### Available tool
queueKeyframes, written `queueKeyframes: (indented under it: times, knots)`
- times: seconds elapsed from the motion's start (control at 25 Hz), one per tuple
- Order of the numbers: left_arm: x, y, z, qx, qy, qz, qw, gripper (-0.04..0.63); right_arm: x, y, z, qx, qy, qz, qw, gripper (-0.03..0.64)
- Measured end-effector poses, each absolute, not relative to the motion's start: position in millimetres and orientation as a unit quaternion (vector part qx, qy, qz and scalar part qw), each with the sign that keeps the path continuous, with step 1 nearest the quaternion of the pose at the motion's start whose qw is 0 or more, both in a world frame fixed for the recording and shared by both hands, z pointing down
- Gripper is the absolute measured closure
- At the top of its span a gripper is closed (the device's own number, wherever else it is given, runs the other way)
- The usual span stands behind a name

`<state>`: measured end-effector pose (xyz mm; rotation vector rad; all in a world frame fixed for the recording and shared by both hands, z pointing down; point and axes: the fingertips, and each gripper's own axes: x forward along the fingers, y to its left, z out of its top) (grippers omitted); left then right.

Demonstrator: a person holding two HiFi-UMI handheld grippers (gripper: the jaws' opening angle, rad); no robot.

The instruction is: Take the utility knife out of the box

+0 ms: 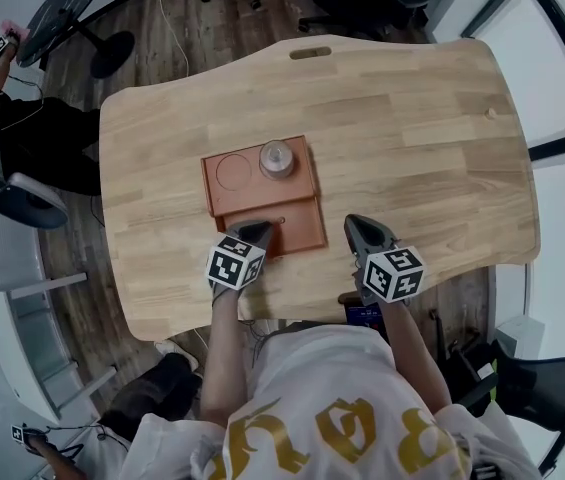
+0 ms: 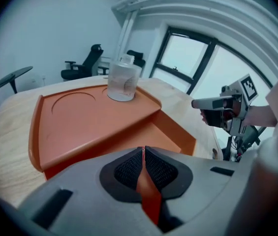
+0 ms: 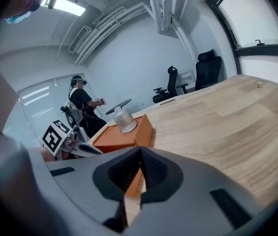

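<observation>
I am holding the left tongs (image 1: 254, 232) shut and empty at the near part of the orange box (image 1: 262, 193), and the right tongs (image 1: 362, 226), also shut and empty, over the worktop (image 1: 412, 118) just beside it, likely poised to open it. The utility knife is not showing, so I am judging it inside; beyond, a clear jar (image 1: 277, 158) is standing on the box's top.

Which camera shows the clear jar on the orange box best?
The left gripper view: the clear jar stands close and whole, seen from the side on the orange box. The head view shows only its top from above; the right gripper view shows it small and far off.
</observation>
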<state>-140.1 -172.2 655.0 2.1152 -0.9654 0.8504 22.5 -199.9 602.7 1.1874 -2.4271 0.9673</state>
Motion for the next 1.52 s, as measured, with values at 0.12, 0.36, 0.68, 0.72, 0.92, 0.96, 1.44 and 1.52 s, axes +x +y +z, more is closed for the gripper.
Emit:
queueKeyframes:
  times: [0.12, 0.36, 0.68, 0.72, 0.92, 0.96, 1.44, 1.52]
  knots:
    - [-136, -174, 663, 0.806, -0.348, 0.346, 0.33, 0.583, 25, -205, 607, 0.413, -0.834, 0.338, 0.137, 0.606]
    - [-130, -179, 674, 0.807, -0.324, 0.376, 0.321, 0.553, 31, -214, 612, 0.42, -0.827, 0.346, 0.14, 0.605]
    - [-128, -174, 696, 0.796, -0.284, 0.455, 0.281, 0.469, 32, -219, 620, 0.421, -0.82, 0.361, 0.14, 0.606]
    - [-128, -174, 696, 0.796, -0.282, 0.462, 0.273, 0.469, 32, -218, 622, 0.421, -0.819, 0.363, 0.141, 0.605]
    - [-130, -173, 699, 0.796, -0.28, 0.492, 0.213, 0.479, 30, -219, 625, 0.421, -0.816, 0.372, 0.137, 0.605]
    - [-130, -173, 699, 0.795, -0.281, 0.496, 0.206, 0.479, 30, -220, 624, 0.421, -0.816, 0.372, 0.137, 0.606]
    - [-126, -171, 700, 0.79, -0.296, 0.501, 0.192, 0.519, 30, -217, 618, 0.417, -0.82, 0.369, 0.129, 0.605]
    - [-126, -170, 700, 0.789, -0.298, 0.504, 0.188, 0.534, 30, -217, 615, 0.418, -0.821, 0.367, 0.125, 0.605]
